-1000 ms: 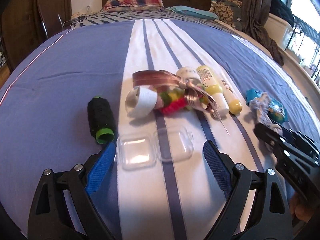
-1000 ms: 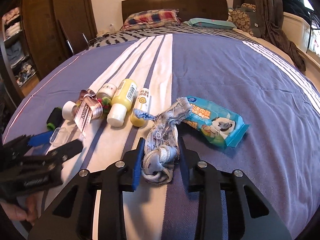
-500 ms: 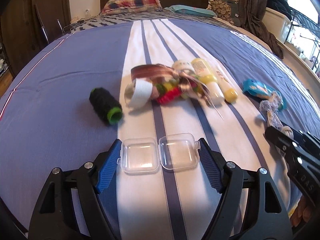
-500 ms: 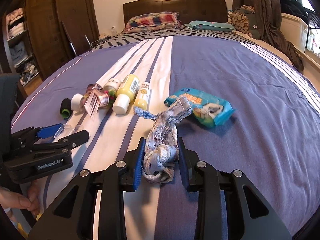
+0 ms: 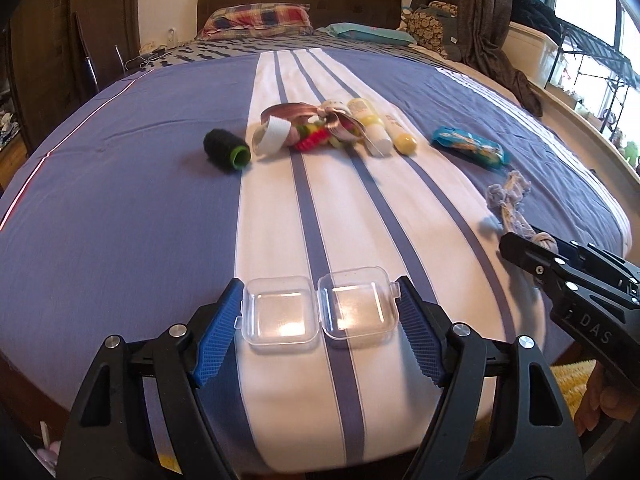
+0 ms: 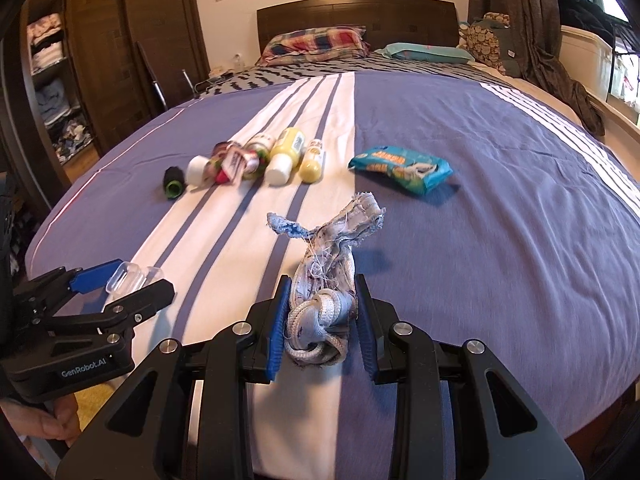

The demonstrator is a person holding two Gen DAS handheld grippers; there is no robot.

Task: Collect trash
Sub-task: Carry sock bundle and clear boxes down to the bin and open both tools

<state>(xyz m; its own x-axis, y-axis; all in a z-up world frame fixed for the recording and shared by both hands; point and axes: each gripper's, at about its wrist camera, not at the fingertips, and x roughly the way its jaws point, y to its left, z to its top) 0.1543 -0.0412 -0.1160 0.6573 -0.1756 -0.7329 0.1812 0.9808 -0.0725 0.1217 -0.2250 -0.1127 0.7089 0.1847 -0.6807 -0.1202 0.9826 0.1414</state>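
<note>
My left gripper [image 5: 320, 312] is shut on an open clear plastic case [image 5: 320, 308] and holds it above the near end of the bed; the case also shows in the right wrist view [image 6: 128, 276]. My right gripper [image 6: 322, 320] is shut on a frayed grey-blue rag with cord [image 6: 324, 276], lifted off the bed; the rag also shows in the left wrist view [image 5: 510, 204]. Left on the bedspread are a black spool with a green end [image 5: 226, 150], a ribbon bundle [image 5: 304, 128], two yellow bottles [image 5: 380, 126] and a blue wipes pack [image 5: 470, 148].
The striped blue and white bedspread [image 5: 120, 200] covers the bed. Pillows [image 5: 256, 20] and the headboard are at the far end. A dark wardrobe [image 6: 80, 60] stands to the left, curtains and a window ledge [image 5: 560, 60] to the right.
Both grippers have drawn back toward the foot of the bed and risen, carrying the clear case and the rag. The items left on the bed look farther away.
</note>
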